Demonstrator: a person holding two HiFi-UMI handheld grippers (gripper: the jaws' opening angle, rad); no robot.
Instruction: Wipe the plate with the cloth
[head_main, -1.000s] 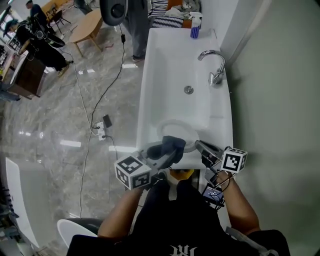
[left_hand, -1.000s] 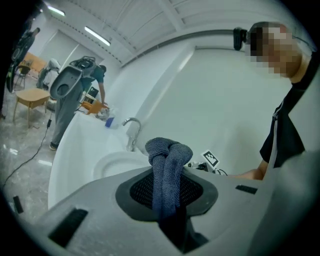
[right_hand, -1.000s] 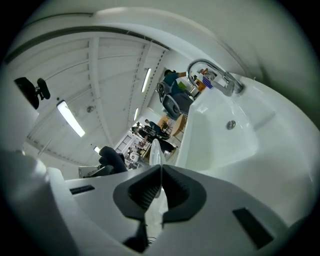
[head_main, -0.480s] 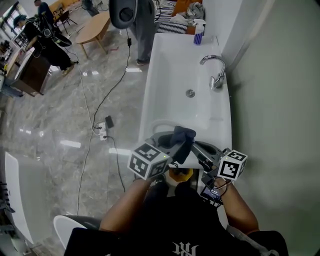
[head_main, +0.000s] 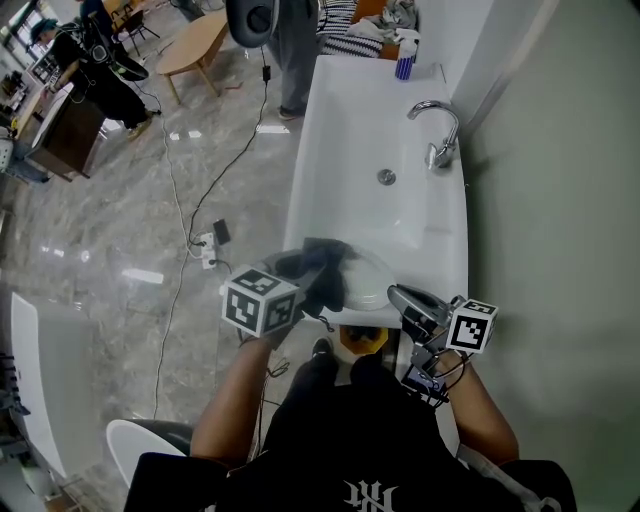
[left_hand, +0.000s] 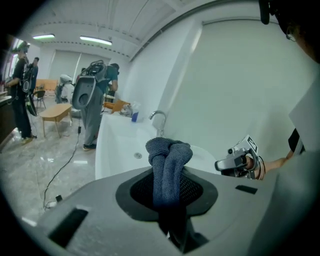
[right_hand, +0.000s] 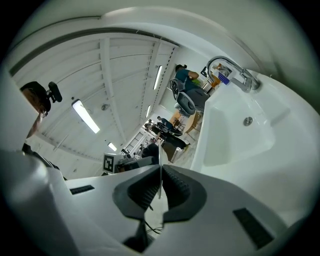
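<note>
In the head view a white plate (head_main: 368, 283) is held over the near end of the sink. My right gripper (head_main: 397, 294) is shut on its right rim, and in the right gripper view the rim shows as a thin white edge (right_hand: 159, 167) between the closed jaws. A dark blue-grey cloth (head_main: 322, 268) lies bunched against the plate's left side, with my left gripper (head_main: 306, 282) shut on it. Seen from the left gripper, the cloth (left_hand: 168, 162) sticks up between the jaws, the plate (left_hand: 206, 156) lies behind it, and the right gripper (left_hand: 239, 161) is further right.
A long white sink (head_main: 355, 150) runs away from me, with a chrome faucet (head_main: 440, 130) on its right and a blue bottle (head_main: 403, 66) at its far end. The wall is close on the right. On the floor at left lie a cable and power strip (head_main: 213, 240); people stand further off.
My left gripper has carried the cloth leftward across the plate, so more of the plate's white face shows. The right gripper still grips the rim and has risen slightly.
</note>
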